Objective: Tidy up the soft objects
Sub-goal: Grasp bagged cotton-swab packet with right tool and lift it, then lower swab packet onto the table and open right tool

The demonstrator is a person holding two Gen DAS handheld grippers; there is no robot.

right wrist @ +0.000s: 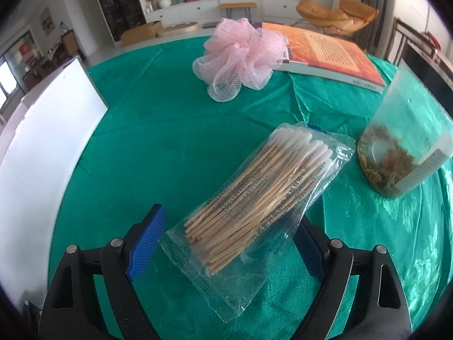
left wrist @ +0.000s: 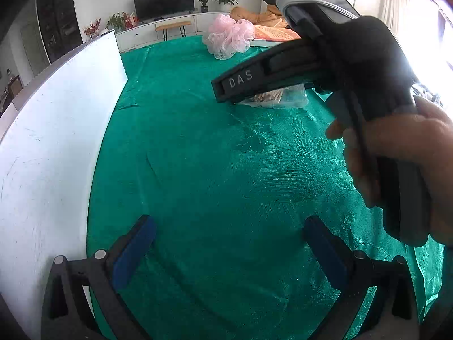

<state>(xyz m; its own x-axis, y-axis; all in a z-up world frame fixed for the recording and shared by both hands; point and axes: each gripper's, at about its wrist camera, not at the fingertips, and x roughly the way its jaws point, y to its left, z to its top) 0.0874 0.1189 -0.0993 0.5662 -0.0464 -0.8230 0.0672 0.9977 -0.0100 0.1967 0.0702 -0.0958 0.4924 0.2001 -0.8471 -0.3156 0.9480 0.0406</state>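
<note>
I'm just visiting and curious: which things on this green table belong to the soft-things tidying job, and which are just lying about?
Part of the job:
- pink mesh bath sponge
- bag of cotton swabs, between the open right gripper fingers
- possibly the white tray

Just lying about:
- orange book
- plastic cup with brownish contents
- green tablecloth

Swab packet (right wrist: 256,195) between spread right gripper (right wrist: 228,243) fingers

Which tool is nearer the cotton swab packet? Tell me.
Right. The right tool straddles the cotton swab packet, open; the left tool hovers open over bare green cloth, well short.
</note>
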